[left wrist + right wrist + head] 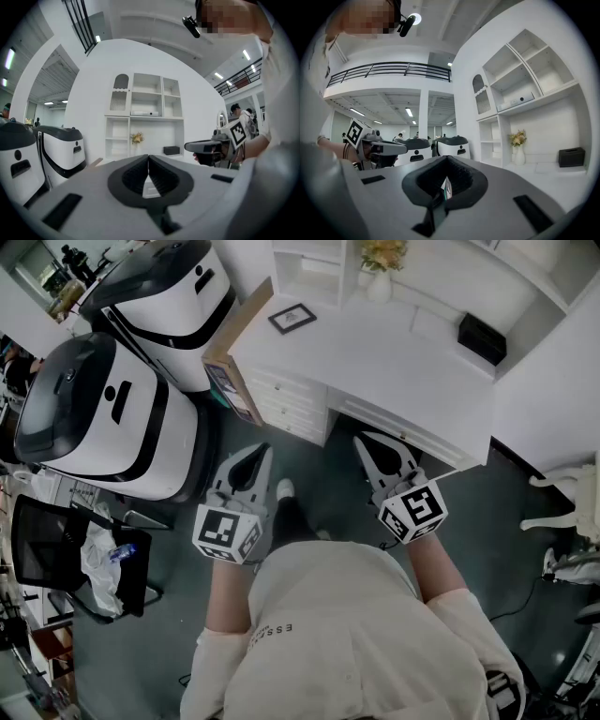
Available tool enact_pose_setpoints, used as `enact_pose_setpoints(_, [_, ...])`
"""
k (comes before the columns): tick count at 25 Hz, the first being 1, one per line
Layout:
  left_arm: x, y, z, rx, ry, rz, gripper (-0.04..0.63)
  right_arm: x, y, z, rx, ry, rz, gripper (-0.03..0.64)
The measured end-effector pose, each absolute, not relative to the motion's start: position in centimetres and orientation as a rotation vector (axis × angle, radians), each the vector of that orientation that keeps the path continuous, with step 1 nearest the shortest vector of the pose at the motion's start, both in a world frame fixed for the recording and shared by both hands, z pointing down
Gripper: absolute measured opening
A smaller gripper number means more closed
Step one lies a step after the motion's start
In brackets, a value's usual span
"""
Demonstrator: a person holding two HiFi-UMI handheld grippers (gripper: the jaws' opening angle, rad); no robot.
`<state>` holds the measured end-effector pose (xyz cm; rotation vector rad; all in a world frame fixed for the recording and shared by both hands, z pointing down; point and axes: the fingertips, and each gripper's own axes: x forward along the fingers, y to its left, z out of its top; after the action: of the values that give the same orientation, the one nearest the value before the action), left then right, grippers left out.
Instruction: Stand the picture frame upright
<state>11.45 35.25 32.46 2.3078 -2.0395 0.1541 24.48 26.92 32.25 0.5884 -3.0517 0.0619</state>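
A small black picture frame [292, 318] lies flat on the white desk [394, 371], near its far left corner. My left gripper [256, 453] is shut and empty, held level in front of the desk's drawers, well short of the frame. My right gripper [368, 443] is also shut and empty, at the desk's front edge. In the left gripper view the left gripper [149, 161] has its jaws closed together, and the right gripper [190, 147] shows beside it. The right gripper [446, 164] in its own view also has its jaws together.
A vase of flowers [380, 273] and a black box [482, 337] stand at the back of the desk under white shelves [145, 96]. A brown board [230, 352] leans at the desk's left end. Two large white-and-black machines [103, 409] stand to the left. A white chair [572, 502] is at the right.
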Motion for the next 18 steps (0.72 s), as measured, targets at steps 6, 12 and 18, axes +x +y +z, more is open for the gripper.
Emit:
enact_pose_setpoints(6, [11.7, 34.8, 32.7, 2.289, -2.045, 0.155, 0.002, 24.5, 26.4, 32.5, 0.575, -3.048, 0.071, 0.014])
enact_pose_setpoints(12, [11.9, 34.5, 33.4, 2.271, -2.016, 0.175, 0.003, 24.7, 25.9, 32.6, 0.589, -3.048, 0.108, 0.014])
enact_pose_setpoints(18, [13.0, 33.0, 33.5, 2.358, -1.927, 0.193, 0.006, 25.3, 24.8, 33.3, 0.598, -3.047, 0.149, 0.015])
